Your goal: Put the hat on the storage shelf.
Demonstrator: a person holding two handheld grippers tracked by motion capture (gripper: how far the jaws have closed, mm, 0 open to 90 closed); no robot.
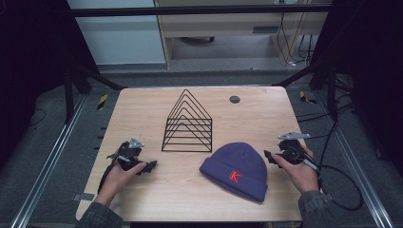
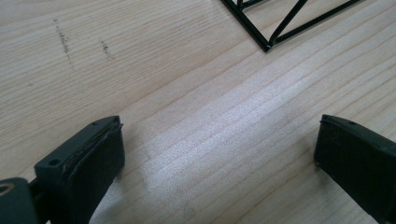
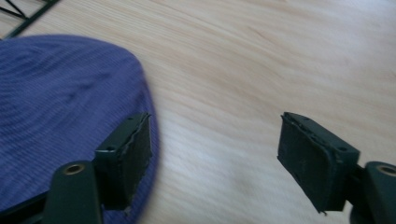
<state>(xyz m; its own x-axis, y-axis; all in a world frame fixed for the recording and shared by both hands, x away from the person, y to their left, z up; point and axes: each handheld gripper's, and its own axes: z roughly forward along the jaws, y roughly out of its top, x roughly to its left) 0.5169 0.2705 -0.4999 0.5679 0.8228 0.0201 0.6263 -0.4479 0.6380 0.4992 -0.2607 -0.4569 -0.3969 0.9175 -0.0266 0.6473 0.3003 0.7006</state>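
Observation:
A purple knit beanie [image 1: 236, 170] with a red letter K on its cuff lies flat on the wooden table [image 1: 142, 109], right of centre near the front. Behind it stands a black wire rack [image 1: 187, 124] shaped like a triangle. My left gripper [image 1: 151, 166] rests at the front left, held in a hand, jaws wide apart over bare wood [image 2: 219, 140]. My right gripper [image 1: 268, 156] sits just right of the beanie, open. In the right gripper view [image 3: 215, 154] the beanie [image 3: 60, 102] lies beside and under the left jaw, with bare table between the jaws.
A small dark round disc [image 1: 234, 99] lies near the table's back edge. A corner of the wire rack [image 2: 280, 23] shows ahead of the left gripper. Cables trail off the table's right side [image 1: 342, 190]. Metal frame rails [image 1: 52, 152] run along both sides.

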